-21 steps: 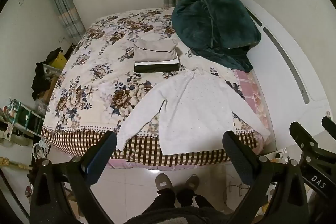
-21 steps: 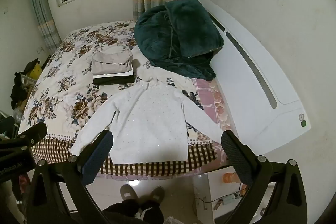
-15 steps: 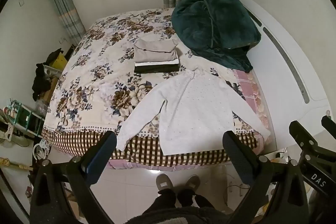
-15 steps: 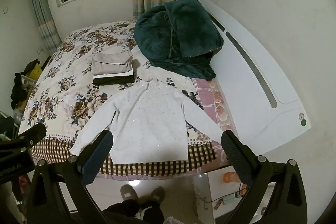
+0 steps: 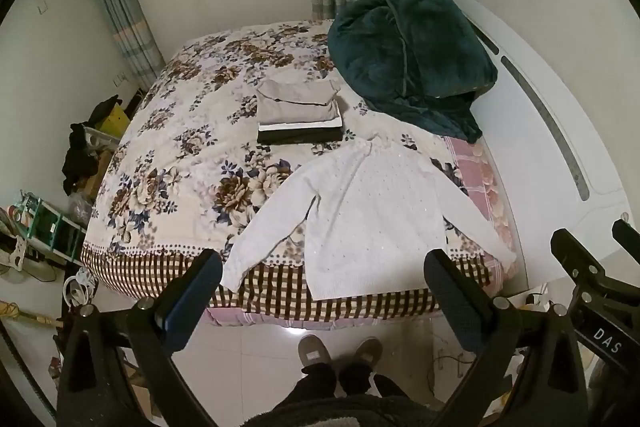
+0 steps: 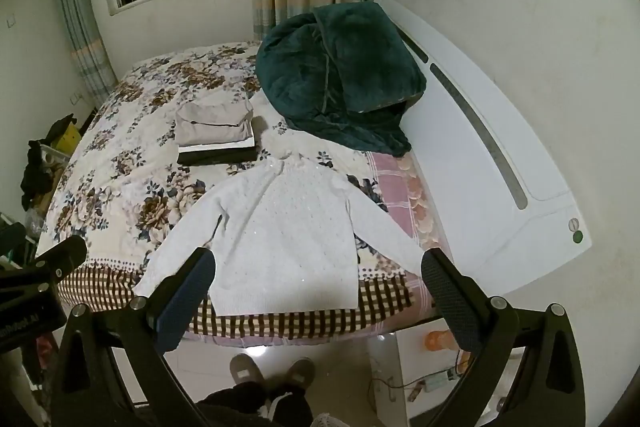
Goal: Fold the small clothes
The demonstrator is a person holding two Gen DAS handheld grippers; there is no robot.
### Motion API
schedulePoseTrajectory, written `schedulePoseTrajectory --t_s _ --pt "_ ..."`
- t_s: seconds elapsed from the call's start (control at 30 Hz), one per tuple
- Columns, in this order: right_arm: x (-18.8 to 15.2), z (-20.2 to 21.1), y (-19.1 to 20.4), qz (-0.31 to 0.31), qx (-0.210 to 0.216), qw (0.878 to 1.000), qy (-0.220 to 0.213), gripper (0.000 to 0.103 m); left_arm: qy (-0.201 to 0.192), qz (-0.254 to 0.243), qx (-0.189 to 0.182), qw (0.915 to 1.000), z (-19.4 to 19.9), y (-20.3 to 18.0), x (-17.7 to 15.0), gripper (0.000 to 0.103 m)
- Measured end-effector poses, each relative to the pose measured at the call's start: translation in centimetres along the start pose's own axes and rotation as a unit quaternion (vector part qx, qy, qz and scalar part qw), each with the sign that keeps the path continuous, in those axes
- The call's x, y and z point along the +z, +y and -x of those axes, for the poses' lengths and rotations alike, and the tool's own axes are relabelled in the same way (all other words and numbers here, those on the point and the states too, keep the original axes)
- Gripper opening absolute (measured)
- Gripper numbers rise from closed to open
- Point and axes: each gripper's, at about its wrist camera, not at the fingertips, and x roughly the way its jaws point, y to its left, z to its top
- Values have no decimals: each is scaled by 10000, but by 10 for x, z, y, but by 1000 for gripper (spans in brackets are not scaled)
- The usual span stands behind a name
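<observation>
A small white knitted sweater (image 5: pixel 372 219) lies flat on the near edge of the floral bed (image 5: pixel 180 155), sleeves spread, hem hanging over the checked border. It also shows in the right wrist view (image 6: pixel 280 235). My left gripper (image 5: pixel 324 279) is open and empty, held above the floor in front of the bed, short of the hem. My right gripper (image 6: pixel 318 275) is open and empty too, at about the same distance. A stack of folded clothes (image 5: pixel 300 111) lies behind the sweater, also in the right wrist view (image 6: pixel 216 135).
A dark green blanket (image 5: pixel 408 55) is heaped at the bed's right by the white headboard (image 5: pixel 560 131). Clutter and a rack (image 5: pixel 48 227) stand on the floor to the left. The person's feet (image 5: pixel 340 351) are on the tiled floor.
</observation>
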Motion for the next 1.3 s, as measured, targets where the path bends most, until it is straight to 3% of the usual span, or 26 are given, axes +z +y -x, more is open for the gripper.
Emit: schedulePoseTrajectory --t_s 1.3 --pt "0 0 1 8 -22 10000 -18 103 -23 20 -39 10000 4 5 6 103"
